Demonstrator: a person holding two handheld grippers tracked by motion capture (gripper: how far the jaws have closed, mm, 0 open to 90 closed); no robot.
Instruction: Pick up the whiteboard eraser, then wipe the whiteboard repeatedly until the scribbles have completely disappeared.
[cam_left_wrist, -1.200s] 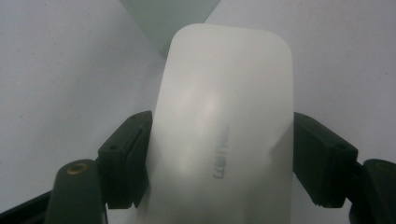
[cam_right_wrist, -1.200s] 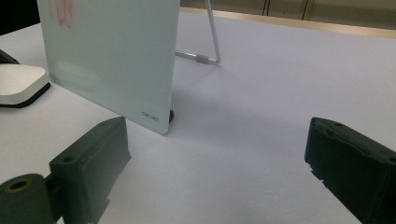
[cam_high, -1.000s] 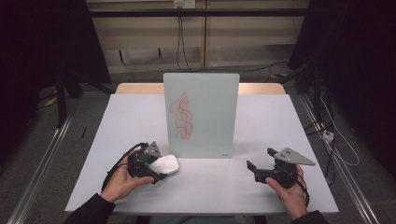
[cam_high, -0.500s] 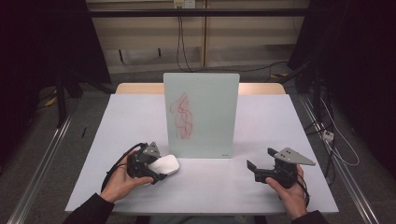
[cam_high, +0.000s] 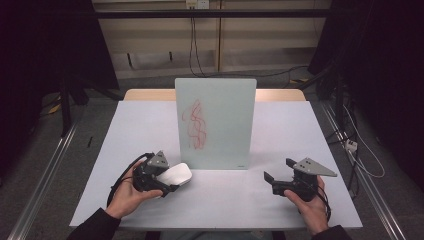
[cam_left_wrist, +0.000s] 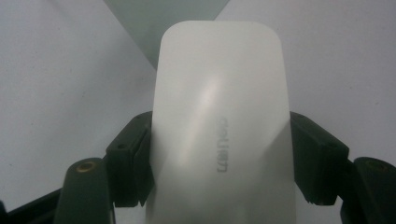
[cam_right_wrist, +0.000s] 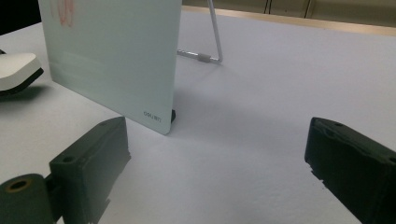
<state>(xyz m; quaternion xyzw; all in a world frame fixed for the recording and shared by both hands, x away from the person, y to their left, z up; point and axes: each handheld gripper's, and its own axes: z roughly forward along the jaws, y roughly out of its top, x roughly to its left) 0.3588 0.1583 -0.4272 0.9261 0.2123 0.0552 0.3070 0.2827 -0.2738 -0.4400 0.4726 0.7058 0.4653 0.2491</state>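
Observation:
A pale glass writing board (cam_high: 216, 122) stands upright at mid-table, with red scribbles (cam_high: 195, 125) on its face. My left gripper (cam_high: 167, 180) is shut on a white eraser (cam_high: 175, 174), low over the table just left of the board's front corner. In the left gripper view the eraser (cam_left_wrist: 219, 121) sits squeezed between both black pads (cam_left_wrist: 130, 158), and a corner of the board (cam_left_wrist: 163, 18) lies beyond it. My right gripper (cam_high: 270, 181) rests open near the table's front right, pointing left. Its view has the board's lower corner (cam_right_wrist: 112, 56) and the eraser's tip (cam_right_wrist: 16, 67) at far left.
The board leans on a thin metal stand (cam_right_wrist: 210, 46) behind it. The white tabletop (cam_high: 300, 130) ends in a wooden strip (cam_high: 150, 94) at the far edge. Cables (cam_high: 360, 155) trail on the floor at right, and dark frames flank the table.
My left gripper and the eraser have crept slightly right and up toward the board. The right gripper has held still.

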